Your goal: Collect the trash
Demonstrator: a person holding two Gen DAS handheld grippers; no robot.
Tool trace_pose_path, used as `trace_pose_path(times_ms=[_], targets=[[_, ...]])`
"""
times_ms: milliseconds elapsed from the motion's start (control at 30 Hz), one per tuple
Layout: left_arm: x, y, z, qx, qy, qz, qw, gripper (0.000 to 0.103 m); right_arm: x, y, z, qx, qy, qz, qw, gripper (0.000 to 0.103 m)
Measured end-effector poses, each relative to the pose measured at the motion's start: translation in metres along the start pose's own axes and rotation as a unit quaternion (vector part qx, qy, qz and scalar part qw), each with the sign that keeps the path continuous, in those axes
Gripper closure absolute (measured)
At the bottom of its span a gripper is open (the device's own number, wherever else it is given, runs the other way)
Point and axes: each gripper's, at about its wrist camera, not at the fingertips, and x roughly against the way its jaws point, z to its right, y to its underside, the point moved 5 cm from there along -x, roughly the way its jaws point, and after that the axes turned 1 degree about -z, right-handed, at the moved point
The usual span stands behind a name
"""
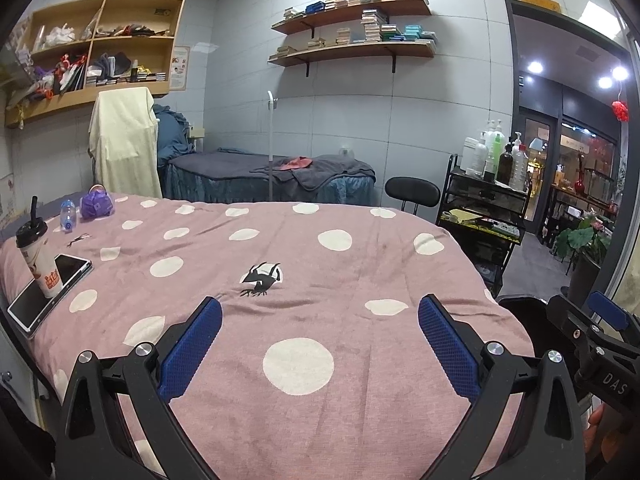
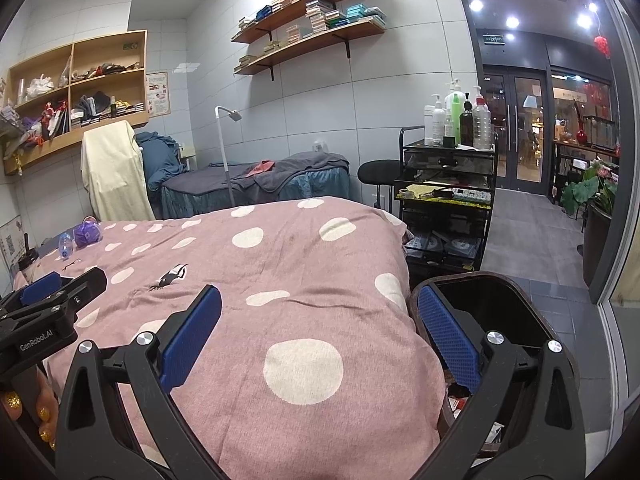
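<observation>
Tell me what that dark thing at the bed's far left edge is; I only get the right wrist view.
Observer: A lidded drink cup with a black straw, standing upright.
Operator: Is it standing on the blanket?
Observer: No, it stands on a flat device with a dark screen, a tablet or phone, lying at the bed's edge.
Operator: Is the other gripper holding anything?
Observer: No. The left gripper is open and empty above the spotted blanket.

Two black plastic two-finger grippers (image 1: 320,344) (image 2: 320,344) with blue textured pads, silver screws at their pivots, "GenRobot.AI" lettering, and glittery gold-painted fingernails (image 2: 42,414) at eight o'clock.
</observation>
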Motion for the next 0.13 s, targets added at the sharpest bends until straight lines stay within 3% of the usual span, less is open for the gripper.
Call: trace_pose_path(times_ms=[133], targets=[[-0.0004,0.0001,0.0005,-0.002,-0.001,0.000,1.0000,0.006,-0.0005,0.0006,-0.0008,0.001,0.000,-0.001,1.000,0.006]])
